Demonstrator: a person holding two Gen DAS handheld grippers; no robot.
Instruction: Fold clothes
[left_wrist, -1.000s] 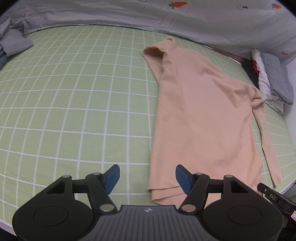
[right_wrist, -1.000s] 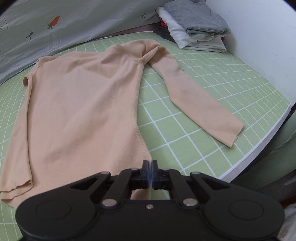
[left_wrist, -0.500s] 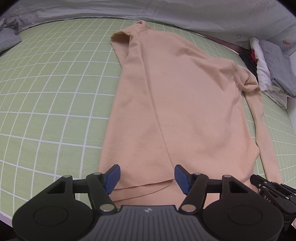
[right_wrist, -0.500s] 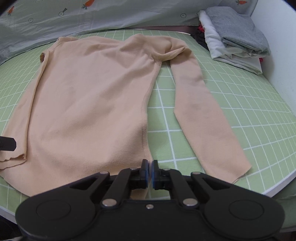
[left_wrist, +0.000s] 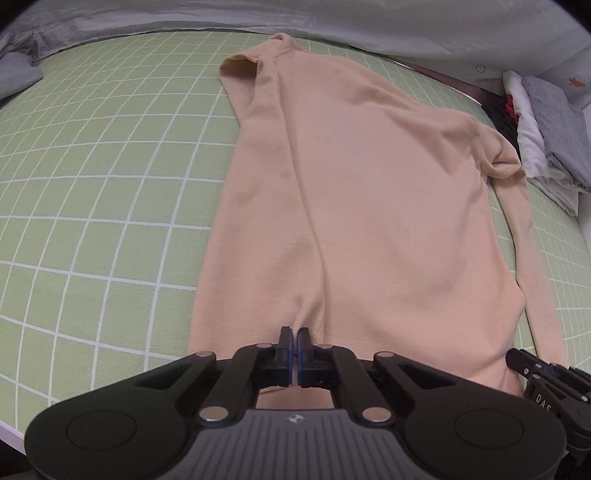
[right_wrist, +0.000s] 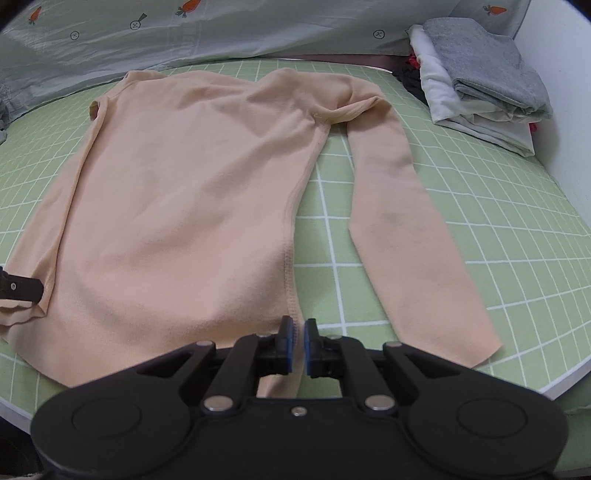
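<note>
Bed surface covered by a green sheet with a white grid. A peach long-sleeved top lies flat on it. Beyond the top's right sleeve sits a stack of folded grey and white clothes; behind the top, a carrot-print duvet.

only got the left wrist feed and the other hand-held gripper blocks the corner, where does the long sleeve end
Observer: The sleeve lies flat. Its cuff rests on the bed near the bed edge and does not hang over it.
Operator: does it touch the shirt body
Observer: Only up at the shoulder. Below that, a strip of green sheet separates it from the shirt.
Operator: and the right hand-held gripper
Observer: The right hand-held gripper sits at the hem's side-seam corner. Its pads are a narrow gap apart, and I cannot tell if cloth is pinched.
</note>
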